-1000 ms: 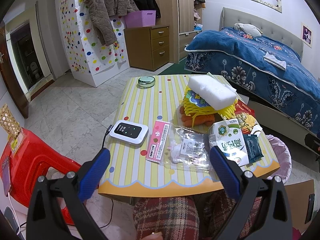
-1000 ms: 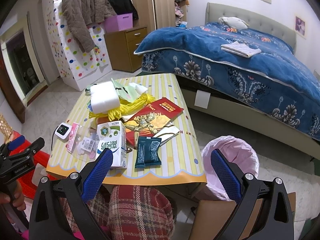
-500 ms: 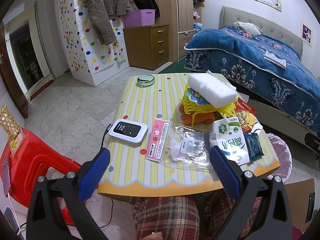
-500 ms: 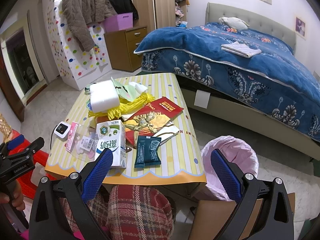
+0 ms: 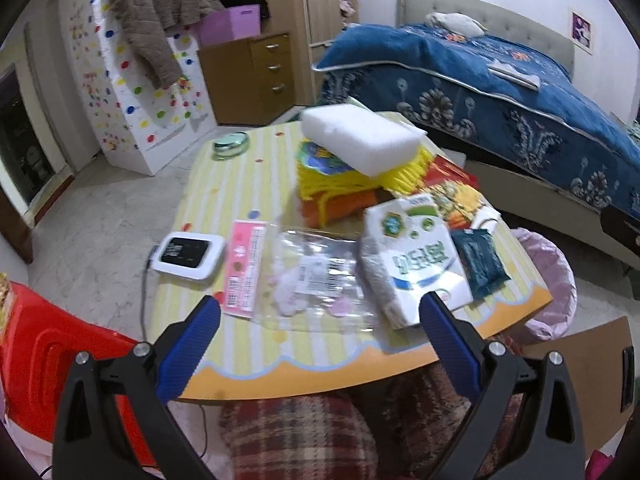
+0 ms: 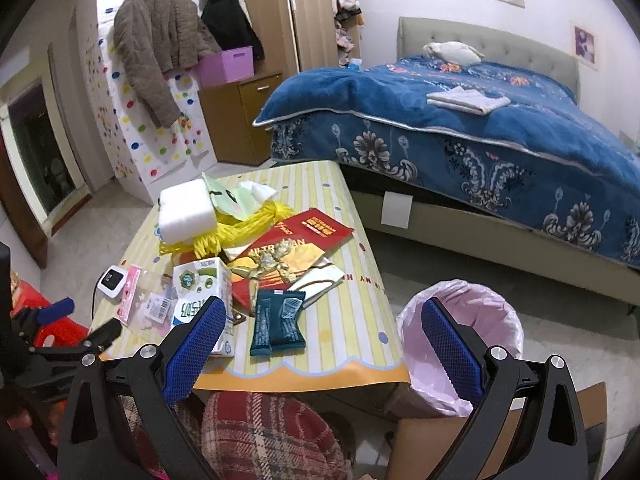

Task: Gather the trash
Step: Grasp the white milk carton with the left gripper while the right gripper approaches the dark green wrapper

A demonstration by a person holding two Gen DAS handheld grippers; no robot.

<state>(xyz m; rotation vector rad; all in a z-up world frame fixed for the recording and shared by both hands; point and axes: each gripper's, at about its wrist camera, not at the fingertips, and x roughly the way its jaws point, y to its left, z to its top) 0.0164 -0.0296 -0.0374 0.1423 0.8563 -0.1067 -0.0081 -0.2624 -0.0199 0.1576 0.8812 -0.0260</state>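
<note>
Trash lies on a small striped table (image 5: 240, 184) (image 6: 360, 320): a white milk carton (image 5: 412, 260) (image 6: 202, 288), a clear plastic bag (image 5: 316, 276), a pink packet (image 5: 244, 264), dark teal sachets (image 5: 480, 260) (image 6: 278, 320), a white foam block (image 5: 360, 140) (image 6: 186, 210) on yellow netting (image 5: 340, 180), and red paper packaging (image 6: 304, 236). A bin lined with a pink bag (image 6: 460, 332) (image 5: 548, 276) stands right of the table. My left gripper (image 5: 320, 336) is open above the table's near edge, over the clear bag. My right gripper (image 6: 324, 340) is open, nothing between its fingers.
A white device (image 5: 188, 254) with a cable lies at the table's left. A round tin (image 5: 231, 142) sits at the far end. A red plastic stool (image 5: 48, 364) stands left, a bed (image 6: 480, 132) right, cardboard (image 6: 480, 440) by the bin. Plaid-clad knees (image 5: 300, 436) are under the table.
My left gripper has moved forward and closer to the table, now hanging over the clear bag and carton. The right gripper has shifted slightly closer as well.
</note>
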